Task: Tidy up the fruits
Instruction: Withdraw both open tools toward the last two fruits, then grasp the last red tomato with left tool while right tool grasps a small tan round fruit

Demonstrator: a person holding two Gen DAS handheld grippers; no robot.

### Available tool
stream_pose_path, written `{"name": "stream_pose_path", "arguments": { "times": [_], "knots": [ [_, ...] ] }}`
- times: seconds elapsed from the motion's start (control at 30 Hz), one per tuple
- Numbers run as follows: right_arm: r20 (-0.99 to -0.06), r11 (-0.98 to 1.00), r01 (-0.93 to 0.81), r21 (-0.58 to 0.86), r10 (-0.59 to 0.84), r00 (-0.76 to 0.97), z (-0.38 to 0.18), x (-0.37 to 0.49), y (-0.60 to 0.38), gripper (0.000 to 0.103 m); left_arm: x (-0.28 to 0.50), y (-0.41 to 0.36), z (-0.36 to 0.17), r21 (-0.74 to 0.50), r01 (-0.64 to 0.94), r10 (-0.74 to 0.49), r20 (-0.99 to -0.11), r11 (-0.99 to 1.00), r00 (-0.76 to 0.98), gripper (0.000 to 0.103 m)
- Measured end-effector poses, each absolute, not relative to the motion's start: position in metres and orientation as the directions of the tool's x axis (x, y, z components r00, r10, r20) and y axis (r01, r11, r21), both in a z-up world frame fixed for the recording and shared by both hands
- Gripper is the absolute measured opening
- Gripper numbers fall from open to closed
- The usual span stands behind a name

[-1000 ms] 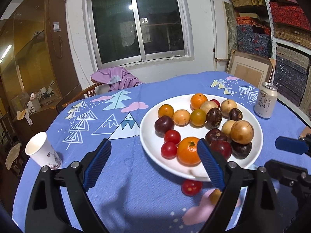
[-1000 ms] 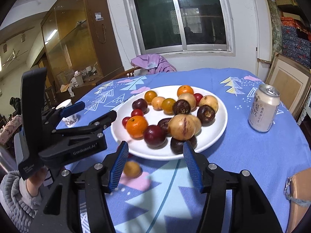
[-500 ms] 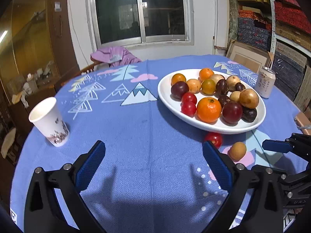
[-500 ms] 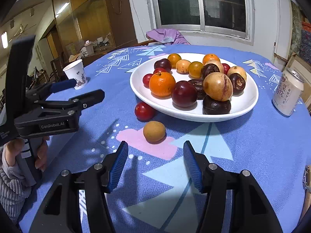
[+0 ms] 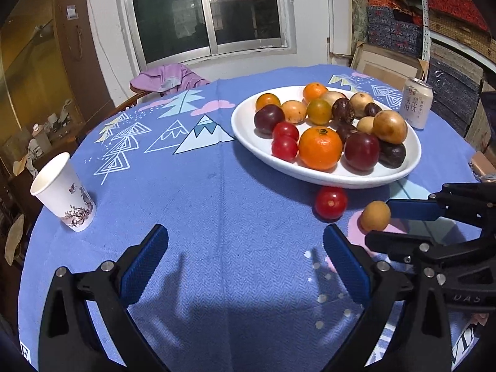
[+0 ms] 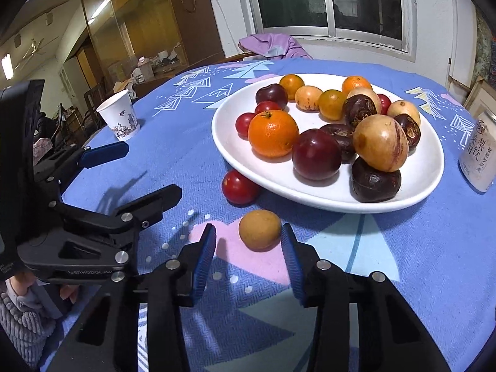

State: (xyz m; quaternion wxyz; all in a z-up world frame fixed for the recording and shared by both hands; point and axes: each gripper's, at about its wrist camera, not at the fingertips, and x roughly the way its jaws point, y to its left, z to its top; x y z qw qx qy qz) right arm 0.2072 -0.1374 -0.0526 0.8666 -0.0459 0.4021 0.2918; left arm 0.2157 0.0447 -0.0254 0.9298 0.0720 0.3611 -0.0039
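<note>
The small yellow fruit lies on the worktop near the plate. The right gripper has just been closing around it, not yet touching. The left gripper is wide open and empty.

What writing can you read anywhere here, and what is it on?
"梨饮": large characters on the drink can, as far as I can make out; its smaller print is too small to read.
"GenRobot.AI": embossed on the left gripper, dim and only partly legible here.
"DAS": partial marking on the right gripper.
</note>
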Motion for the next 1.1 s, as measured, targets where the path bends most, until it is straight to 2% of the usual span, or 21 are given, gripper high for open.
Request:
{"name": "stream_pose_path", "arguments": {
  "times": [0.1,0.2,0.5,0.83,0.97,1.1],
  "knots": [
    [-0.725,0.83,-0.538,0.15,0.462,0.51,-0.053,0.21,-0.136,0.038,0.216,0.046,-0.026,0.144,0.053,0.058,-0.672,0.988,0.738,0.099],
    [-0.728,0.834,-0.527,0.164,0.463,0.506,-0.053,0.213,-0.14,0.028,0.217,0.043,-0.027,0.149,0.064,0.055,-0.677,0.987,0.734,0.099],
    [-0.723,0.831,-0.516,0.208,0.486,0.491,-0.055,0.224,-0.146,0.028,0.21,0.022,-0.029,0.205,0.137,0.037,-0.67,0.969,0.742,0.099],
    [-0.728,0.821,-0.515,0.246,0.507,0.461,-0.054,0.222,-0.156,0.029,0.209,0.018,-0.031,0.187,0.172,0.002,-0.683,0.967,0.73,0.099],
    [-0.663,0.826,-0.491,0.275,0.533,0.526,-0.029,0.204,-0.194,0.029,0.216,0.01,-0.032,0.096,0.227,-0.095,-0.706,0.969,0.702,0.099],
    [-0.598,0.821,-0.452,0.348,0.566,0.567,-0.015,0.194,-0.229,0.029,0.229,-0.006,-0.036,0.07,0.247,-0.121,-0.725,0.966,0.678,0.099]
  ]
}}
